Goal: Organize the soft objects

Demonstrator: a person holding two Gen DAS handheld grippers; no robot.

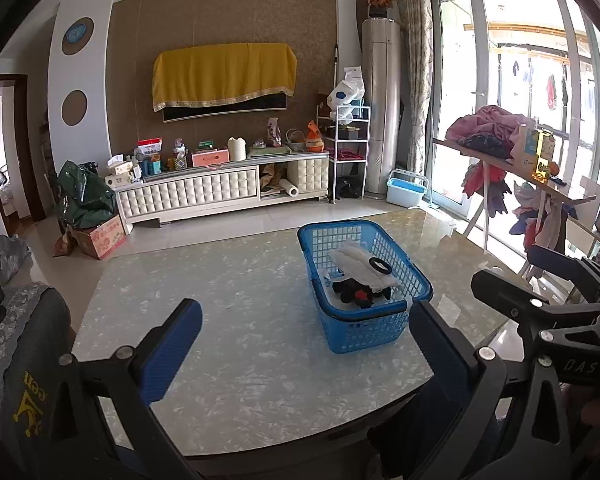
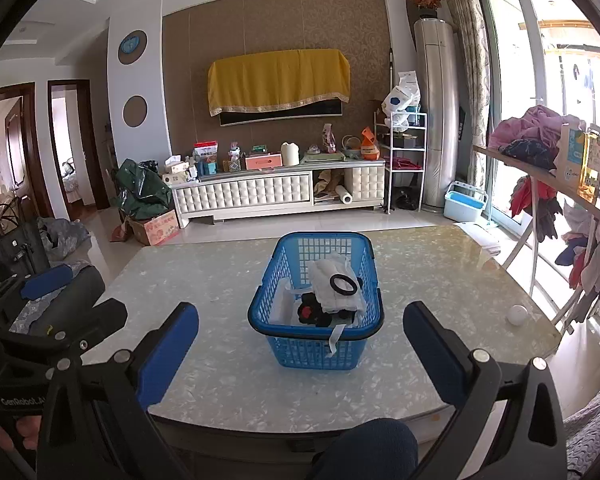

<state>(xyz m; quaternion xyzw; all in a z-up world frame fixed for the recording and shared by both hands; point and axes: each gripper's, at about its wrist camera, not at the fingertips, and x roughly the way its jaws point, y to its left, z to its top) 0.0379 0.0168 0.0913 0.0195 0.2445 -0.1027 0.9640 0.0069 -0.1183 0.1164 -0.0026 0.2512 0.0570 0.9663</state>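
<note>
Left gripper (image 1: 306,340): its two blue fingers (image 1: 172,350) are spread wide and hold nothing; it hangs above the near edge of the desk.
Right gripper (image 2: 300,344): its blue fingers (image 2: 168,354) are also spread wide, with nothing between them; it is above the near edge too, and the basket shows in the gap between them.
Desk (image 2: 220,280): a pale marbled, glossy top.
Basket (image 2: 314,344): blue plastic with lattice walls, standing on the desk in front of both grippers, apart from the fingers.
White cloth (image 2: 336,280): folded, lying inside the basket, on top of the other things.
Black ring (image 2: 343,283): a soft-looking band that rests on the white cloth.
Black soft item (image 2: 314,312): dark, with a red spot, at the near end of the basket, partly under the white cloth.
White ball (image 2: 517,314): small, alone on the right side of the desk, well apart from the basket.
TV cabinet (image 2: 276,192): white, against the far wall, loaded with boxes and bottles.
Yellow cloth (image 2: 278,80): draped over the screen above the cabinet.
</note>
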